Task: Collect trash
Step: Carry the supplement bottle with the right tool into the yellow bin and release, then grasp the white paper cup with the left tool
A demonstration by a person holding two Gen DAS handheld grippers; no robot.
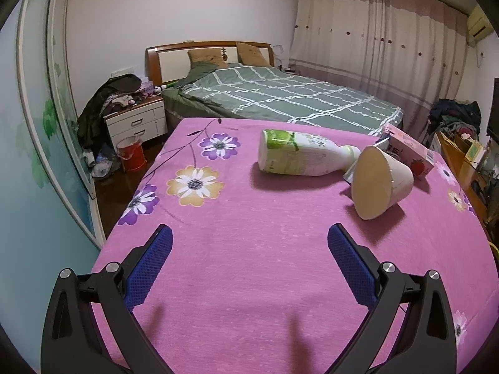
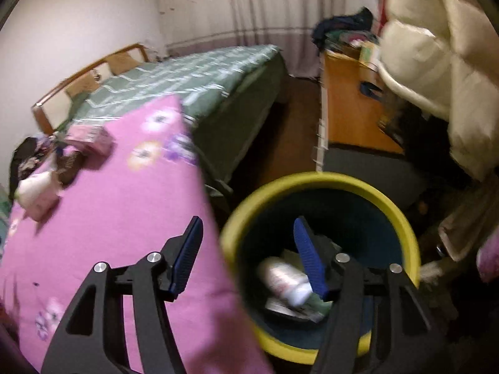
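Bedroom, with a green checked bed (image 1: 280,99) behind and a pink flowered cloth (image 1: 249,249) spread over the working surface in front. Left gripper (image 1: 249,237) low over the near edge of that cloth, blue pads (image 1: 156,268) spread wide, nothing between them — held back and aimed at the trash, presumably ready for the next pick.

Toward the far right corner of the cloth, three pieces bunched together: a white bottle with green label (image 1: 296,155) lying on its side, neck pointing right; a cream paper cup (image 1: 380,184) tipped over just beside the neck, mouth turned toward the near edge; a pink carton with a strawberry print (image 1: 408,152) behind both, close to the far edge. All three toppled, not standing, so likely empty and light. Whether the cup touches the bottle's neck — cannot tell.

Further right, past the cloth's right edge, a yellow-rimmed bin (image 2: 315,180) on the floor, with a white bottle in the bin (image 2: 287,277) and some crumpled wrappers at the bottom. Right gripper (image 2: 246,243) poised above the rim, fingers parted and empty, one pad over the cloth and the other over the bin's mouth — a fitting spot for dropping things in. Right view blurred. Judging by what lies where, collection partly done, three pieces still to go.
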